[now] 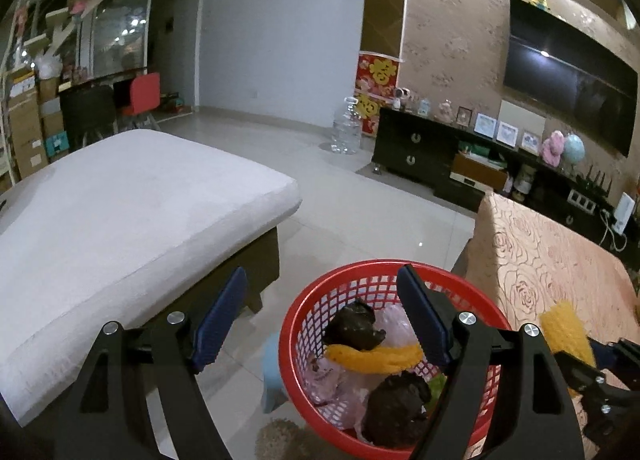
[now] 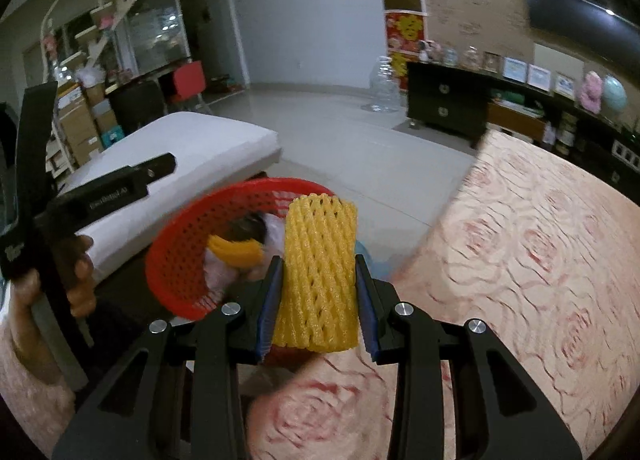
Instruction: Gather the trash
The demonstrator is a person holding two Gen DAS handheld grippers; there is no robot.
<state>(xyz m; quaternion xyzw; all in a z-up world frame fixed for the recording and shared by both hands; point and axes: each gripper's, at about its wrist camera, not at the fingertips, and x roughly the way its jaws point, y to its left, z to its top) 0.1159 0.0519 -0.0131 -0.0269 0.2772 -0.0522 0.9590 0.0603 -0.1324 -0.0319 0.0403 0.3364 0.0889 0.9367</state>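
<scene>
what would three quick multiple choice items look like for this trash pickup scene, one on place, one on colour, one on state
1. Where is the yellow foam net sleeve that is not in the basket?
A. on the grey cushion
B. between the jaws of the right gripper
C. on the floor

2. What colour is the mesh basket holding the trash?
A. blue
B. white
C. red

3. How do the jaws of the left gripper stand?
A. open and empty, above the basket
B. shut on a black bag
C. shut on the basket rim

Answers:
1 B, the right wrist view shows the sleeve standing between the two blue pads.
2 C, its lattice wall and rim are red in both views.
3 A, the blue pads stand wide apart with nothing between them.
</scene>
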